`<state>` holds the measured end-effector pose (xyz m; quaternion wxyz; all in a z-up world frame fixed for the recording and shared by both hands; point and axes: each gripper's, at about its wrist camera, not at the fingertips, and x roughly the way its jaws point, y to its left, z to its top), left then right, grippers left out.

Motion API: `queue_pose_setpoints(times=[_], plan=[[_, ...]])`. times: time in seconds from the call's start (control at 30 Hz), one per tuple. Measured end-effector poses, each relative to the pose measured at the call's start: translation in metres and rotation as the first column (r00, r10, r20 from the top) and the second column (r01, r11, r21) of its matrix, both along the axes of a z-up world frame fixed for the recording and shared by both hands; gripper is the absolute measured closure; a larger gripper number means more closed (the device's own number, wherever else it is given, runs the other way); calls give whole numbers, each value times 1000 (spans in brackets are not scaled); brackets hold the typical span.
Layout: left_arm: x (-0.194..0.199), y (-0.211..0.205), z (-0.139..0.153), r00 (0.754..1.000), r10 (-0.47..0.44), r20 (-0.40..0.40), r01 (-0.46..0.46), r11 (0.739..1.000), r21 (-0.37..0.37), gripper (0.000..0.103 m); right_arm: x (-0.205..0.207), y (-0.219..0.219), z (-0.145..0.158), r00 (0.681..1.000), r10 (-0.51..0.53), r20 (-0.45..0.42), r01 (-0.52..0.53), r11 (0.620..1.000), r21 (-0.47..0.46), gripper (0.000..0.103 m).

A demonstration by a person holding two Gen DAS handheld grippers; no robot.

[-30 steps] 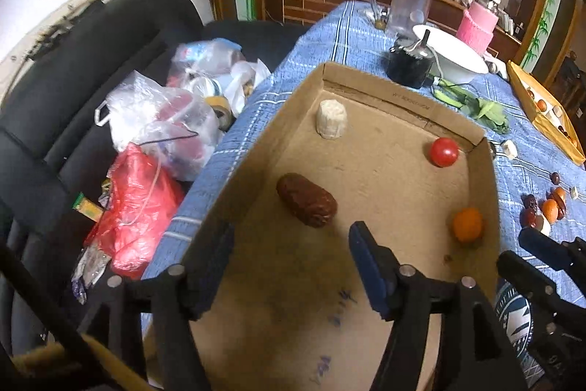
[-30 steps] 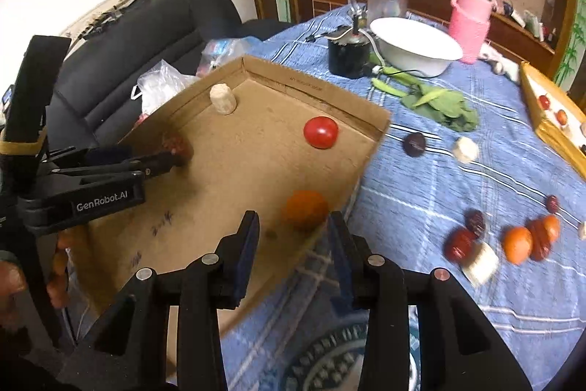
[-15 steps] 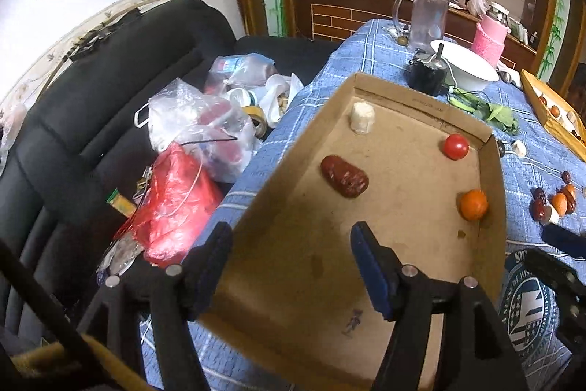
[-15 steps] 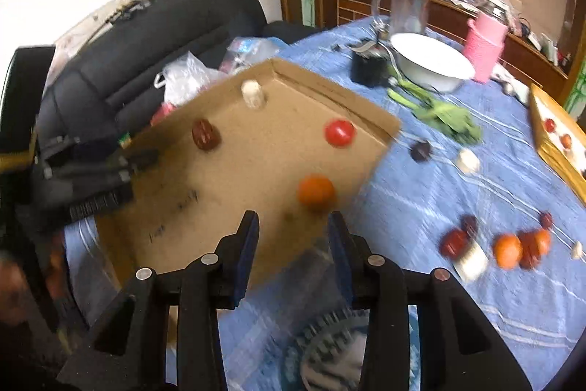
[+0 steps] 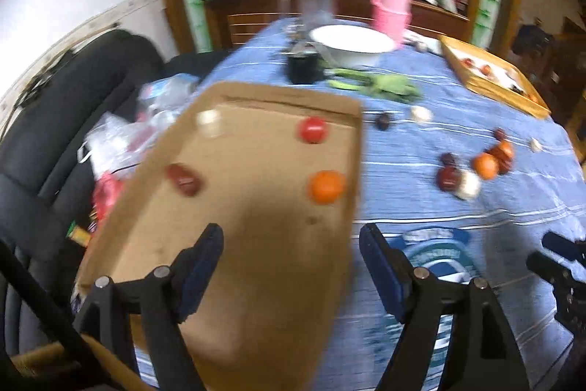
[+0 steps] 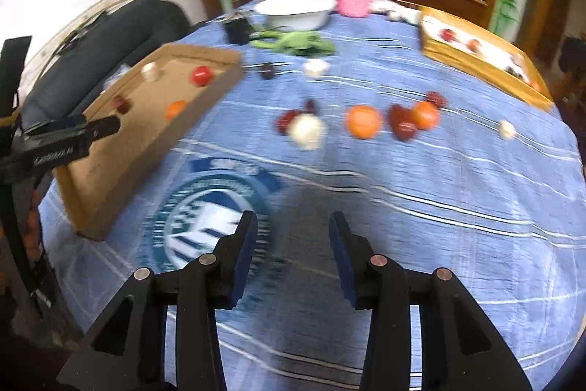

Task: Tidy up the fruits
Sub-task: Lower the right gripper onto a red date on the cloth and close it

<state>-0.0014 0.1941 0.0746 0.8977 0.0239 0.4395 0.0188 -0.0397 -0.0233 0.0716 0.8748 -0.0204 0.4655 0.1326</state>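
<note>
Fruits (image 6: 362,121) are scattered on the blue tablecloth (image 6: 457,193), well ahead of the right gripper (image 6: 291,257), whose jaws have just been opening and are empty. Four pieces lie in the cardboard tray (image 5: 234,266) ahead of the released, just-widened left gripper (image 5: 291,268). A reach-for-next-piece step is judged; alignment over one fruit is required.

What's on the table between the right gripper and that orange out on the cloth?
Only bare blue tablecloth lies between the right gripper and the orange, as the right wrist view shows.
</note>
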Motion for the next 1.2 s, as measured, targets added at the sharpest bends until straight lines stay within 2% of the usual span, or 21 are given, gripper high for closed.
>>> queue_pose_setpoints(times=[0.2, 0.4, 0.6, 0.77, 0.8, 1.03, 1.2], plan=[[9, -49, 0, 997, -73, -12, 73, 997, 26, 22, 14, -46, 3, 997, -73, 18, 73, 997, 20, 52], [16, -78, -6, 994, -104, -36, 106, 993, 54, 22, 51, -89, 0, 991, -129, 29, 127, 990, 59, 50], [22, -91, -15, 992, -104, -73, 110, 991, 72, 22, 93, -93, -20, 997, -82, -11, 82, 989, 126, 50], [24, -96, -21, 991, -100, -89, 107, 991, 77, 22, 118, -83, -44, 998, -29, -46, 35, 991, 129, 62], [25, -96, -21, 990, -102, -94, 109, 991, 75, 22, 122, -83, -48, 998, -24, -56, 31, 990, 134, 67], [34, -102, -26, 990, -88, -108, 95, 993, 65, 22, 147, -79, -53, 998, 20, -62, -11, 990, 140, 72], [43, -114, -29, 989, -91, -118, 97, 994, 48, 22, 150, -74, -52, 996, 59, -61, -53, 994, 97, 73]])
